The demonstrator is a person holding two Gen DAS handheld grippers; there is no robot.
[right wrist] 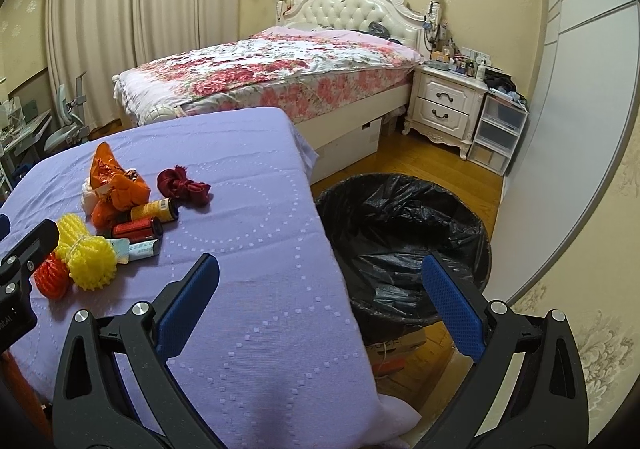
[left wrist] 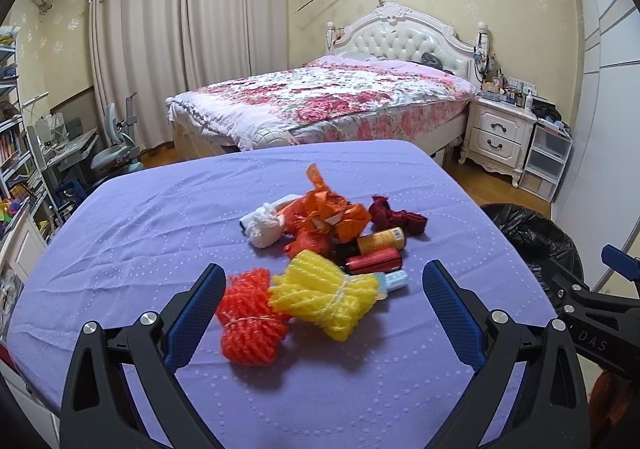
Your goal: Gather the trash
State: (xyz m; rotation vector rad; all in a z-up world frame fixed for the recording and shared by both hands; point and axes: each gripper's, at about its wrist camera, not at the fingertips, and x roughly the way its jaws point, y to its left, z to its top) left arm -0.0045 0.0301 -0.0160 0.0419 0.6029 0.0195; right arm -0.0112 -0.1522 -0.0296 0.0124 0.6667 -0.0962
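A pile of trash lies on the purple-covered table [left wrist: 140, 225]: an orange foam net [left wrist: 250, 323], a yellow foam net [left wrist: 324, 293], crumpled orange plastic [left wrist: 324, 215], a white wad [left wrist: 264, 227], dark red ribbon [left wrist: 396, 217], a yellow can [left wrist: 382, 239], a red can [left wrist: 374, 260] and a small pale bottle [left wrist: 394, 281]. My left gripper [left wrist: 324, 303] is open, its jaws on either side of the two foam nets. My right gripper [right wrist: 320, 299] is open and empty, over the table's right edge beside the black-lined trash bin [right wrist: 404, 241].
The bin [left wrist: 536, 245] stands on the wooden floor right of the table. Beyond are a bed with a floral quilt [left wrist: 320, 97], a white nightstand [left wrist: 496, 137], plastic drawers [left wrist: 546, 165] and, at left, a desk chair [left wrist: 116, 153] and shelves.
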